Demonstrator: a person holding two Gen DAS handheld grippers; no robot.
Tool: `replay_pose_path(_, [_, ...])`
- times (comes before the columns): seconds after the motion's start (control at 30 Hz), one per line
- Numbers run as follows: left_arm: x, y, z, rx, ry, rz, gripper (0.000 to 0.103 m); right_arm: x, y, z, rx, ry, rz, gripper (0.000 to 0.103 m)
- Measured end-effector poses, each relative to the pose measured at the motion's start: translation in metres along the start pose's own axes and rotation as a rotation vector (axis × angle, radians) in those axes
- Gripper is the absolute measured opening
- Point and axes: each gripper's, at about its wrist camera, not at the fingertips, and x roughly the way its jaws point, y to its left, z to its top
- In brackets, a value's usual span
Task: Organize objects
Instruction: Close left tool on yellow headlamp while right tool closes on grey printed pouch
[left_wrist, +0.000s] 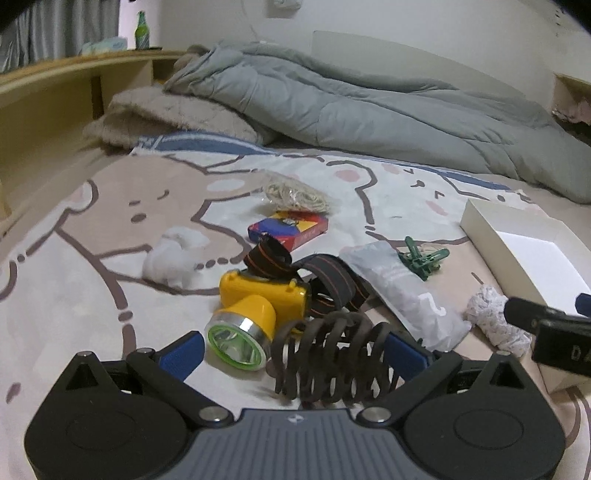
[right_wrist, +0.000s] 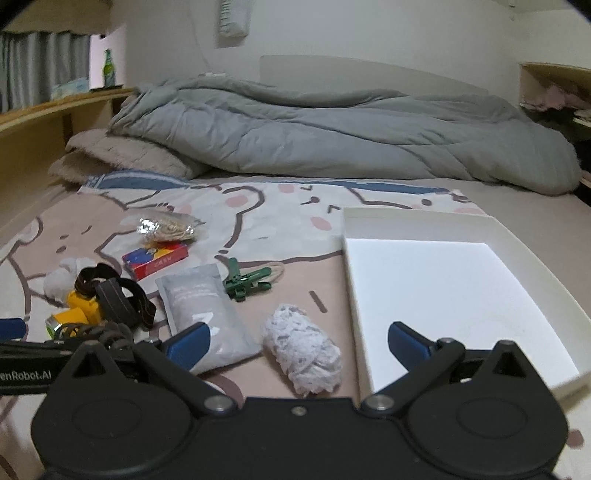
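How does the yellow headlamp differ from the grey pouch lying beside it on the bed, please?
The yellow headlamp is a bulky, bright, hard block with a round lens and dark straps; the grey pouch is flat, pale and soft-looking. The headlamp lies directly ahead of the left gripper, the pouch beside the right gripper. Both rest on the bedsheet, outside the white box.

The bed (right_wrist: 280, 236) carries a headlamp (left_wrist: 258, 302), coil (left_wrist: 332, 362), pouch (right_wrist: 207, 310), clips (right_wrist: 245, 282), card box (right_wrist: 155, 258), tissue wads (right_wrist: 303, 350), white tray (right_wrist: 436, 288) and a grey duvet (right_wrist: 332, 136).
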Motion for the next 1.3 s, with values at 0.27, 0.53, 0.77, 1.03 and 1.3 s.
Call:
replay_pose_path(0.27, [0.006, 0.011, 0.006, -0.070, -0.003, -0.041, 0.095, 0.043, -0.004, 0.017, 0.034, 0.050, 0.059, 0.103])
replay_pose_path(0.53, [0.007, 0.019, 0.021, -0.071, 0.004, -0.061, 0.090, 0.085, 0.008, 0.028, 0.013, 0.108, 0.142, 0.103])
replay_pose_path(0.77, [0.015, 0.028, 0.046, -0.014, 0.040, -0.095, 0.090, 0.101, 0.032, 0.025, -0.097, 0.164, 0.241, 0.089])
replay_pose_path(1.03, [0.047, 0.042, 0.051, 0.070, 0.151, -0.071, 0.073, 0.108, 0.037, 0.016, -0.155, 0.153, 0.270, 0.089])
replay_pose_path(1.3, [0.066, 0.051, 0.046, 0.096, 0.250, -0.121, 0.056, 0.104, 0.046, 0.014, -0.198, 0.147, 0.294, 0.073])
